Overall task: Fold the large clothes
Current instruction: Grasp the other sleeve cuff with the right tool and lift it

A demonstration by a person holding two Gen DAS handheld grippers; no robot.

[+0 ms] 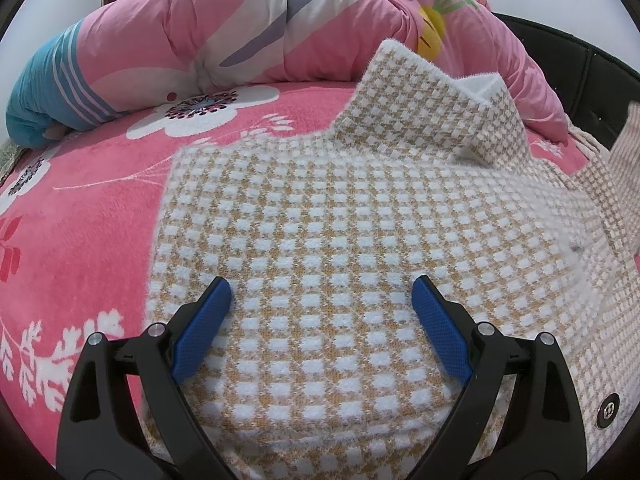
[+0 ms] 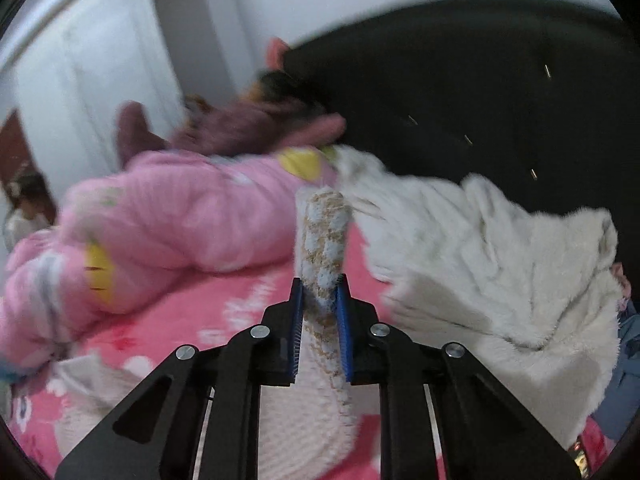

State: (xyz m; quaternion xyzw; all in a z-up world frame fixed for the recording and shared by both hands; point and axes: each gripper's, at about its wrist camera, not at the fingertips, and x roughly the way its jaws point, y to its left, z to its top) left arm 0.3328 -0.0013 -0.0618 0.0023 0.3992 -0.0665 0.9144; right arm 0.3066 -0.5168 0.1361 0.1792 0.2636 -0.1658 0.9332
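A large fuzzy coat with a tan and white check (image 1: pixel 340 216) lies spread on the pink flowered bed blanket (image 1: pixel 80 200), collar (image 1: pixel 432 96) at the far end. My left gripper (image 1: pixel 322 286) is open just above the coat's middle, its blue pads apart and empty. My right gripper (image 2: pixel 320 292) is shut on a fold of the same checked coat (image 2: pixel 324 236) and holds it up off the bed. The coat's white lining (image 2: pixel 500 260) hangs to the right of it. The right wrist view is blurred.
A rolled pink quilt (image 1: pixel 240 32) lies along the far side of the bed, and it also shows in the right wrist view (image 2: pixel 168 212). A black padded headboard (image 2: pixel 480 100) stands at the right. A purple garment (image 2: pixel 240 128) lies behind the quilt. A metal snap (image 1: pixel 608 410) shows on the coat.
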